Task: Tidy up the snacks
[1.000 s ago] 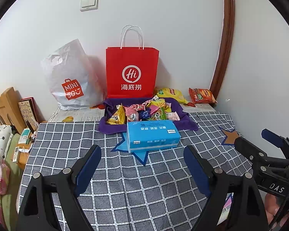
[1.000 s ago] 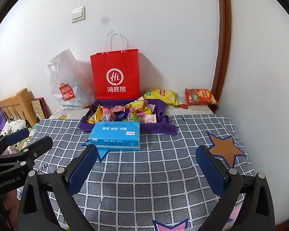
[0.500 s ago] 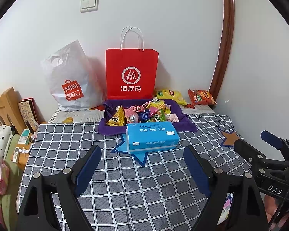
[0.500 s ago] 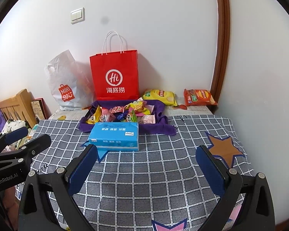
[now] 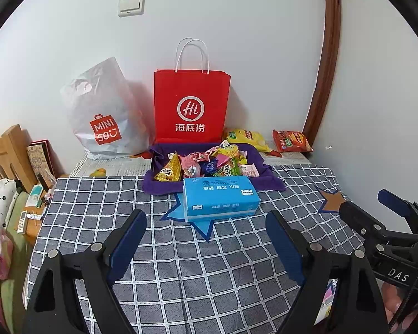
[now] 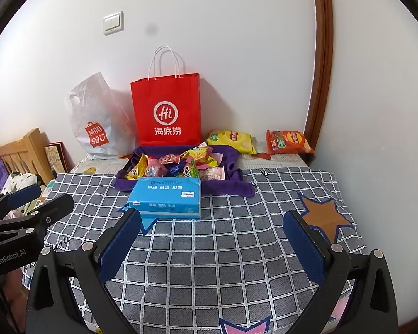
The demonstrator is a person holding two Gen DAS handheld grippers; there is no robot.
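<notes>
White walls meet in a corner behind the checked cloth (image 5: 181,264). Against the wall stand the red paper bag (image 5: 191,105) and the white plastic bag (image 5: 103,111). The purple tray (image 6: 231,164) with the snack pile (image 5: 206,162) lies at 12 o'clock from both grippers, well apart, behind the blue tissue box (image 5: 220,197), whose long axis runs from 9 to 3. Left gripper (image 5: 206,239) and right gripper (image 6: 211,236) are both wide and empty; the left seems a little nearer. The right view shows the 2 chip packets (image 6: 288,142) more clearly.
</notes>
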